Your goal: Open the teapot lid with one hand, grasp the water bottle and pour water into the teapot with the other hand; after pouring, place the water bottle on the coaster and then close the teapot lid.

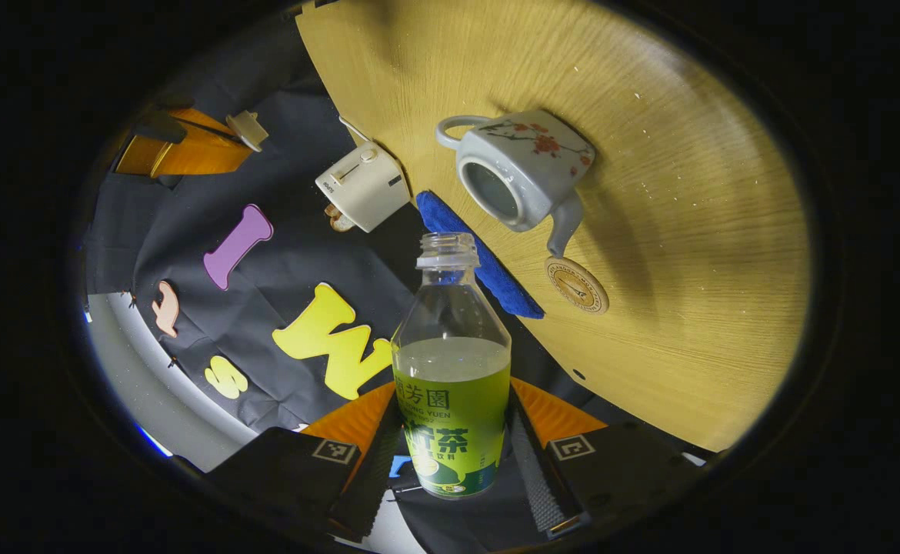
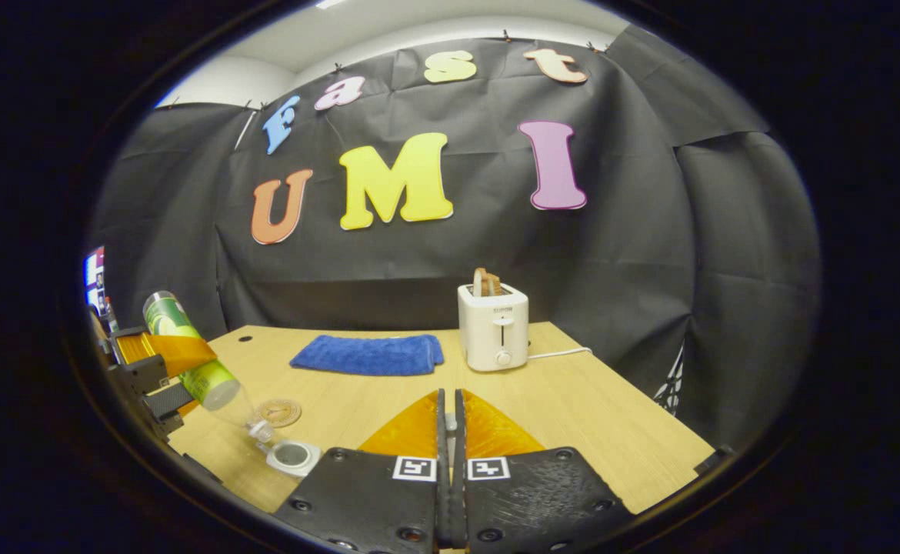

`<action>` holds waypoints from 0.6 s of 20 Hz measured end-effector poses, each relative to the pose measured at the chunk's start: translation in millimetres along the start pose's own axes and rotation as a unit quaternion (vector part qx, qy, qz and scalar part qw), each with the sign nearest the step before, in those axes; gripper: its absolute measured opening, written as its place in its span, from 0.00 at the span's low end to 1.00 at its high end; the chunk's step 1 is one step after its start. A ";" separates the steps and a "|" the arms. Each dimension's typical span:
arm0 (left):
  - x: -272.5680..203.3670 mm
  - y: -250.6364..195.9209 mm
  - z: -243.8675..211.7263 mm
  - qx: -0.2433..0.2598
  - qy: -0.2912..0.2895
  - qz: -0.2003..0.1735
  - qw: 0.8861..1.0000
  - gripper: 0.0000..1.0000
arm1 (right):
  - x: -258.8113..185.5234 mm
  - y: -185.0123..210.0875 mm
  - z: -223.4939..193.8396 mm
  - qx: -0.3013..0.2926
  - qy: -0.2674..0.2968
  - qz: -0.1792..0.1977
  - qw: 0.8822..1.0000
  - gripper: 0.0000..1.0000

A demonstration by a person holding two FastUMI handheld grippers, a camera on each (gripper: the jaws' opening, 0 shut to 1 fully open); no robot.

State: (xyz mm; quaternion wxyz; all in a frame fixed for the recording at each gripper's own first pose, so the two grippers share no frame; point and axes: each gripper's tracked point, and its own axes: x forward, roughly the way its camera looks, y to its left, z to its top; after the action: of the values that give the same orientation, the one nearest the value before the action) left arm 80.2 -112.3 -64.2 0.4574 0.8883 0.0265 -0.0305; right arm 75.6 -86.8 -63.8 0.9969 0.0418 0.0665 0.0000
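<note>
In the left gripper view, my left gripper is shut on the uncapped water bottle, which has a green label and is partly full. Its mouth points toward the white flowered teapot, whose top is open. The round coaster lies by the spout. Farther off, my right gripper holds the white teapot lid at its tips, up in the air. In the right gripper view, the right gripper has its fingers together. The bottle tilts with its neck just over the teapot, near the coaster.
A folded blue cloth lies on the wooden table behind the coaster. A white toaster with bread in it stands at the back, its cord running right. The table's right edge is close by.
</note>
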 end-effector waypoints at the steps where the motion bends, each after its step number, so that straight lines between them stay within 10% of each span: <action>1: 0.6 -0.5 -2.3 -0.006 0.002 -0.001 1.000 0.76 | 0.4 -0.1 0.3 0.000 0.000 -0.001 1.000 0.00; 6: 7.6 -17.2 -14.3 -0.119 0.016 -0.030 0.992 0.75 | 3.0 -3.3 -2.2 0.011 0.005 0.003 1.000 0.00; 12: 12.4 -13.6 -26.2 -0.296 0.009 -0.039 0.954 0.75 | 3.3 -11.1 -1.1 0.027 0.005 -0.001 1.000 0.00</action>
State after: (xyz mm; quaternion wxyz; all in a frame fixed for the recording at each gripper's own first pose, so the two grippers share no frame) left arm 92.4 -82.8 -61.1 0.6980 0.7117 0.0729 -0.0312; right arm 78.7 -97.8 -66.2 0.9950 0.0688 0.0719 -0.0029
